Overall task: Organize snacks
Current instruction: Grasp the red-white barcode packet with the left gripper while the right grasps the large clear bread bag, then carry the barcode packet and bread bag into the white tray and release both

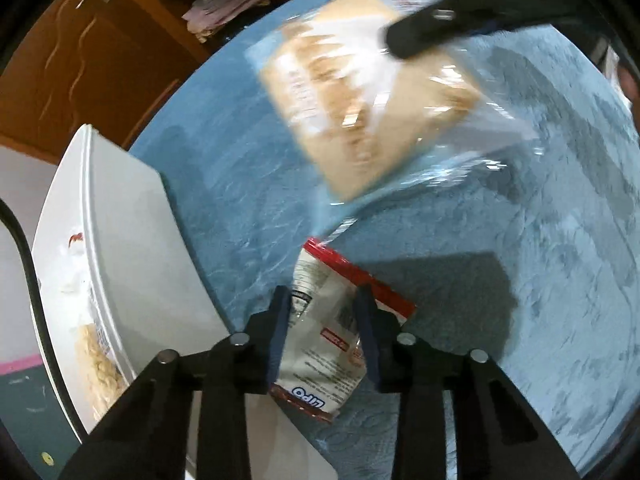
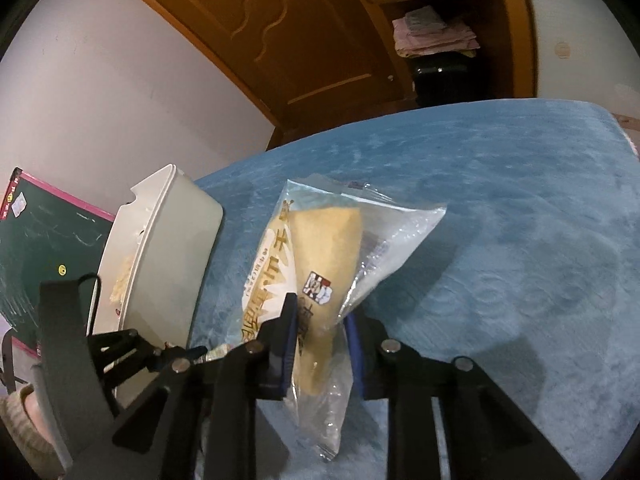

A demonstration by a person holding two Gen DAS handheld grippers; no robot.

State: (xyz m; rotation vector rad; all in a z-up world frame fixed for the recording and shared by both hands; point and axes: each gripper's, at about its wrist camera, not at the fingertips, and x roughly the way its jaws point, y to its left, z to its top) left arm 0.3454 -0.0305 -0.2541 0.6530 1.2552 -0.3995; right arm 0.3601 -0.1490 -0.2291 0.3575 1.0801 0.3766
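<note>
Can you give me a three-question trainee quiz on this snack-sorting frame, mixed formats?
1. True or false: the left claw is shut on the small white snack packet with the red edge.
2. Multiple choice: the right claw grips A) a tin can, B) the clear plastic bag with a tan pastry inside, C) nothing.
3. Fill in: the white plastic bin stands on the ___ cloth.

Key
1. True. The pads pinch the packet from both sides.
2. B. The bag is clamped at its lower end, lifted off the cloth.
3. Blue.
</note>
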